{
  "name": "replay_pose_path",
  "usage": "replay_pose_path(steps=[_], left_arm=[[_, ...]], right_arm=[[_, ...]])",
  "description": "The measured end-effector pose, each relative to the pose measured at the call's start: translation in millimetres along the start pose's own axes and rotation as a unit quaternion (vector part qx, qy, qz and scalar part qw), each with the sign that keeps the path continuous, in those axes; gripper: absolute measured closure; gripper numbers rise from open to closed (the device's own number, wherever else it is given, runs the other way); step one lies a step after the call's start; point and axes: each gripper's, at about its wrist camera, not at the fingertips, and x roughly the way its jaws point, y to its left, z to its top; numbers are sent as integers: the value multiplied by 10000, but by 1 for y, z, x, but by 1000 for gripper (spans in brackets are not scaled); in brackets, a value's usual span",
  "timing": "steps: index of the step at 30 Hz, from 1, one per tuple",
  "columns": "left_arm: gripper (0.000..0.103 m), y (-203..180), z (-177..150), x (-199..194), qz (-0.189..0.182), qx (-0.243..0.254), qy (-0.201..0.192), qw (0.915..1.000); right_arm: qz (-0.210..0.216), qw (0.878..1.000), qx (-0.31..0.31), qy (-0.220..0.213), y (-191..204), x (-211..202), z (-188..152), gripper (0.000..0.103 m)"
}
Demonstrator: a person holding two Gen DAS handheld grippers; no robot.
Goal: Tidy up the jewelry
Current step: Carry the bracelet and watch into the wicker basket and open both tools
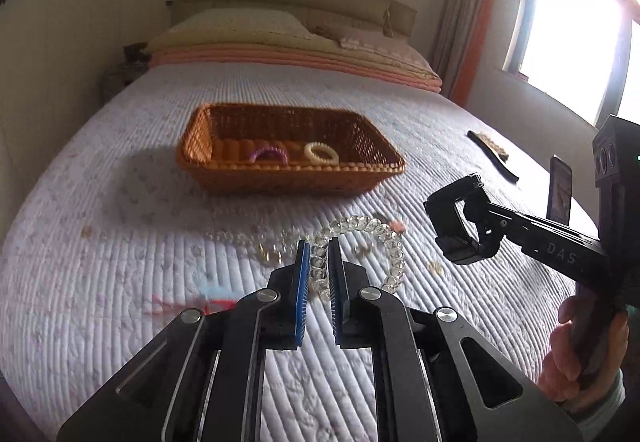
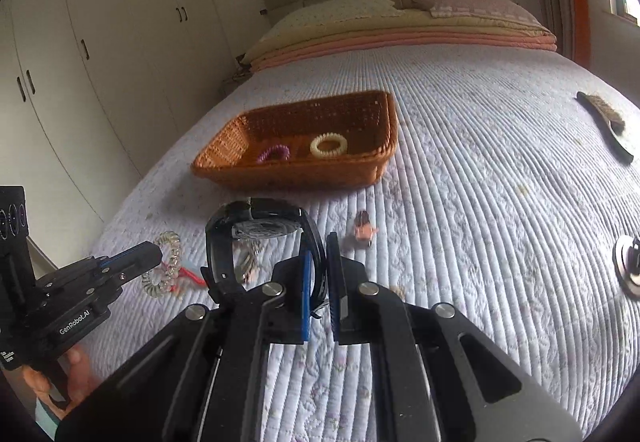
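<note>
My left gripper (image 1: pixel 319 258) is shut on a clear beaded bracelet (image 1: pixel 380 230), held just above the quilt; it also shows in the right wrist view (image 2: pixel 166 262). My right gripper (image 2: pixel 319 254) is shut on the strap of a black wristwatch (image 2: pixel 256 226), which also shows in the left wrist view (image 1: pixel 460 222). A brown wicker basket (image 1: pixel 288 177) (image 2: pixel 240 169) sits ahead on the bed. It holds a purple hair tie (image 1: pixel 268 153) (image 2: pixel 274 153) and a cream hair tie (image 1: pixel 321 153) (image 2: pixel 329 145).
Loose jewelry lies on the quilt: a clear bead strand (image 1: pixel 248 242), a red cord (image 2: pixel 192 276), small charms (image 2: pixel 365 230). A dark brush (image 2: pixel 608 125) lies far right. A round metal object (image 2: pixel 630 266) sits at the right edge. Pillows (image 2: pixel 360 13) and wardrobes (image 2: pixel 100 41) stand behind.
</note>
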Motion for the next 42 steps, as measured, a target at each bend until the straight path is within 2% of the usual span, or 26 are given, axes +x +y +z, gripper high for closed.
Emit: replay_pose_path(steps=[6,11,12,21,28,35,36,38,39,40,42], left_arm=[[95,14,66,24,151,90,-345,9992],[95,28,106,70,283,90,-302,9991],[95,31,111,82,301,70,-257,9992],[95,53,118,162,625,6,381,9973],[95,60,102,190,813,-6,795,9935],[94,59,96,197,782,-44,1005,9918],[93,60,96,197,733,-87,1019,9921],[80,61,96,189,681,-100,976,9928],[69,61,96,185,716,-68,932,9930],[64,59,95,179,758,-26,862,9934],[61,58,94,158,736,37,714,9947]], right_arm=[[-157,9997,-22,-196,6,38,61,97],[-259,9996,53,-28,6,96,102,97],[-259,9996,53,-28,6,96,102,97],[-570,9941,493,781,-5,198,125,97],[-762,9883,482,1227,-15,235,113,97],[-781,9876,450,1288,-11,242,110,94],[-735,9874,487,1312,-13,240,111,93],[-577,9879,591,1312,-17,235,110,91],[-552,9882,612,1295,-18,231,110,89],[-553,9885,616,1267,-18,226,109,88],[-476,9900,621,1177,-19,211,108,84]])
